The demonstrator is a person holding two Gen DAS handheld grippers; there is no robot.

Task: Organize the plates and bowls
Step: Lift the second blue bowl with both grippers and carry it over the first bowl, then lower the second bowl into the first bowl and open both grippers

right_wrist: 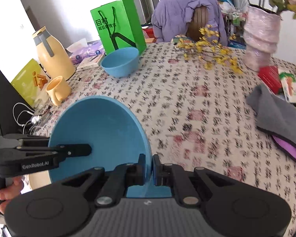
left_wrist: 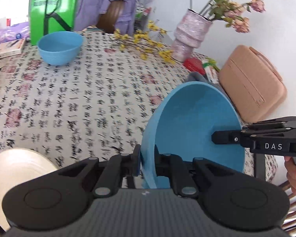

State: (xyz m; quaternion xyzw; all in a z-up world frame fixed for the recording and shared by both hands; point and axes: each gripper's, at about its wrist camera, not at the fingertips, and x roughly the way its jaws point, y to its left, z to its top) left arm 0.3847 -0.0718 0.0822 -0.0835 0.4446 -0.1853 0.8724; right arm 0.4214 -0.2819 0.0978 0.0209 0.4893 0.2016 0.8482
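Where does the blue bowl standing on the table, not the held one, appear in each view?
Left wrist view: standing blue bowl, upper left, before the green bag.
Right wrist view: standing blue bowl, upper centre-left, before the same green bag.
Shared landmark: the green bag.

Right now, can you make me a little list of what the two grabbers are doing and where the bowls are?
held bowl: big blue bowl, tilted, lifted above the table
left gripper: shut on the bowl's rim
right gripper: shut on the opposite rim
second bowl: small blue bowl, upright on the tablecloth, in front of the green bag
cream plate: near table edge, in the left view
nearby: yellow mug, grey cloth, pink vase
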